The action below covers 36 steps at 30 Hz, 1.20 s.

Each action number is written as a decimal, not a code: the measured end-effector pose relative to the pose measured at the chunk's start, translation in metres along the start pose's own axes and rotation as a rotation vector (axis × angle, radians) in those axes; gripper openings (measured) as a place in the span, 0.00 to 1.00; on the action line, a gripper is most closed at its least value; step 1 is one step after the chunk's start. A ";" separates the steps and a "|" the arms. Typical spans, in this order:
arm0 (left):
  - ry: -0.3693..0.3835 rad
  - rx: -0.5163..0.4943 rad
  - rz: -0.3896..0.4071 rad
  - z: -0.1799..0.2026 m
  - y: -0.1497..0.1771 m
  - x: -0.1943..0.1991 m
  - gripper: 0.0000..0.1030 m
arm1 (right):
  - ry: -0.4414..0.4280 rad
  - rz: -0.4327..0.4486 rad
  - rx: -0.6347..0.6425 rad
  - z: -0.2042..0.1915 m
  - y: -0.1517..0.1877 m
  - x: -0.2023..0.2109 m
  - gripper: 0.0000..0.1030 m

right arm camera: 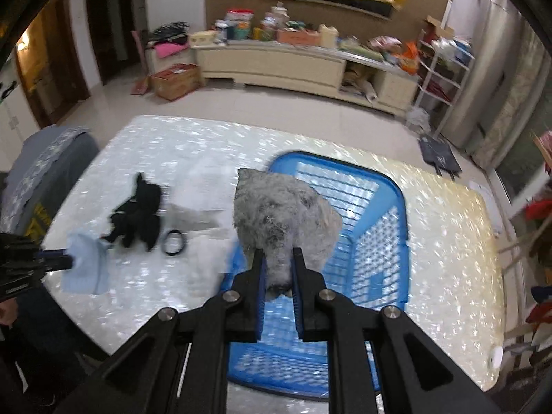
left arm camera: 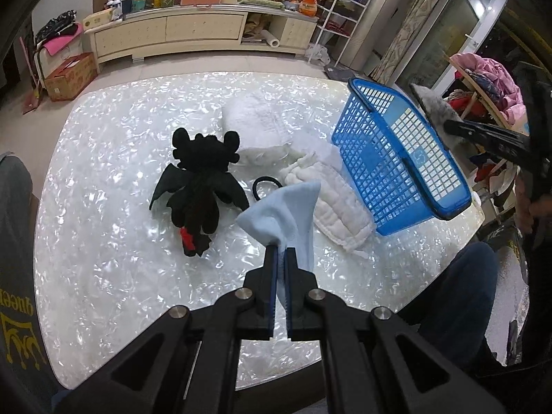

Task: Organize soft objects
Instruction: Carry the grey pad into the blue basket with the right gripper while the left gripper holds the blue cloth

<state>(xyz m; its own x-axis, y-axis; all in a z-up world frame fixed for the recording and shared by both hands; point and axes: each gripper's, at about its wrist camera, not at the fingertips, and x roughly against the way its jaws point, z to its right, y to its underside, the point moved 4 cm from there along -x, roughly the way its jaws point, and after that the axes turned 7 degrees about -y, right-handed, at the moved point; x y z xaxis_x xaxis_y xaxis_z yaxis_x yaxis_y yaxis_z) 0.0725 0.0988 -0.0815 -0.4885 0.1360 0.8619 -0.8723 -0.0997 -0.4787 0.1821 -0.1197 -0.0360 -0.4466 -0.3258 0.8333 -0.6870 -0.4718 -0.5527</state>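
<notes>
On the pearly white table [left arm camera: 103,258], going from the left edge across, a person's grey sleeve with yellow lettering [left arm camera: 15,276] shows at the border of the left wrist view, and next to it on the tabletop lies a black plush dragon [left arm camera: 198,186] with spread wings and a red patch at its tail. Just right of the dragon a black hair band [left arm camera: 267,186] lies flat, partly hidden behind a pale blue cloth [left arm camera: 286,217]. That cloth is pinched between the closed jaws of the left gripper [left arm camera: 280,250] and stands lifted clear of the table. Behind it a white fluffy pillow [left arm camera: 257,127] rests on the table, and right of the cloth a white quilted cloth [left arm camera: 334,203] lies with its far side against a blue plastic basket [left arm camera: 390,158], which sits near the table's right edge. In the right wrist view the right gripper [right arm camera: 278,258] has its jaws narrowed on a grey fluffy soft toy [right arm camera: 279,217], gripping it at its lower end and holding it in the air over the basket's near left part; the basket's mesh floor shows bare beneath and to the right of it. The same toy and gripper appear at the far right of the left wrist view, above the basket's rim. This view is blurred, so finer detail of the toy cannot be told
</notes>
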 end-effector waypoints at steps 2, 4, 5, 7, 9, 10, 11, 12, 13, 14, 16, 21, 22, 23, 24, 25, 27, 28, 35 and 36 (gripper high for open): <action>-0.002 0.003 -0.002 0.000 0.001 -0.001 0.03 | 0.016 -0.031 -0.023 0.014 0.001 -0.015 0.12; 0.003 0.011 -0.006 -0.001 0.002 -0.003 0.03 | 0.028 -0.066 -0.039 0.025 0.003 -0.034 0.12; 0.005 0.013 -0.008 -0.001 0.002 -0.003 0.03 | 0.027 -0.085 -0.050 0.030 0.004 -0.044 0.12; 0.007 0.016 -0.015 -0.002 0.004 -0.005 0.03 | 0.027 -0.122 -0.064 0.039 0.005 -0.062 0.12; 0.002 0.021 -0.024 -0.005 0.005 -0.007 0.03 | 0.030 -0.162 -0.073 0.046 0.006 -0.082 0.12; 0.001 0.023 -0.026 -0.006 0.005 -0.008 0.03 | 0.031 -0.176 -0.079 0.047 0.007 -0.087 0.12; -0.001 0.026 -0.028 -0.008 0.005 -0.009 0.03 | 0.035 -0.191 -0.085 0.046 0.008 -0.091 0.12; -0.004 0.030 -0.030 -0.010 0.005 -0.010 0.03 | 0.045 -0.211 -0.095 0.049 0.008 -0.099 0.12; -0.004 0.033 -0.031 -0.011 0.005 -0.011 0.03 | 0.046 -0.224 -0.105 0.053 0.007 -0.104 0.12; -0.004 0.037 -0.033 -0.013 0.005 -0.012 0.03 | 0.041 -0.237 -0.113 0.057 0.007 -0.107 0.12; -0.006 0.043 -0.036 -0.016 0.005 -0.014 0.03 | 0.030 -0.261 -0.118 0.059 0.008 -0.111 0.12; -0.012 0.053 -0.047 -0.021 0.006 -0.019 0.03 | 0.048 -0.292 -0.115 0.060 0.006 -0.117 0.15; -0.013 0.053 -0.048 -0.022 0.006 -0.020 0.03 | 0.044 -0.292 -0.119 0.061 0.005 -0.118 0.16; -0.015 0.054 -0.048 -0.021 0.007 -0.020 0.03 | 0.042 -0.293 -0.122 0.061 0.004 -0.118 0.20; -0.015 0.054 -0.048 -0.021 0.007 -0.020 0.03 | 0.048 -0.288 -0.124 0.064 0.003 -0.116 0.24; -0.015 0.054 -0.048 -0.021 0.008 -0.020 0.03 | 0.053 -0.281 -0.124 0.068 0.001 -0.114 0.29; -0.016 0.056 -0.046 -0.021 0.009 -0.019 0.03 | 0.040 -0.260 -0.134 0.074 -0.001 -0.111 0.44; -0.017 0.057 -0.044 -0.022 0.009 -0.018 0.03 | 0.022 -0.253 -0.149 0.077 -0.001 -0.108 0.48; -0.018 0.058 -0.023 -0.016 0.009 -0.007 0.03 | 0.023 -0.192 -0.108 0.066 0.001 -0.075 0.94; -0.017 0.056 -0.018 -0.013 0.009 -0.004 0.03 | 0.022 -0.186 -0.107 0.064 0.002 -0.071 1.00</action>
<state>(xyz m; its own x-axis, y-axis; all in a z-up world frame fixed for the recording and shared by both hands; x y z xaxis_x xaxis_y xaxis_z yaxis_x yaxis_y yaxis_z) 0.0668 0.1103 -0.0917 -0.4722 0.1215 0.8731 -0.8780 -0.1526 -0.4537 0.2488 -0.1498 -0.0975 -0.3182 -0.2225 0.9215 -0.8153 -0.4317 -0.3858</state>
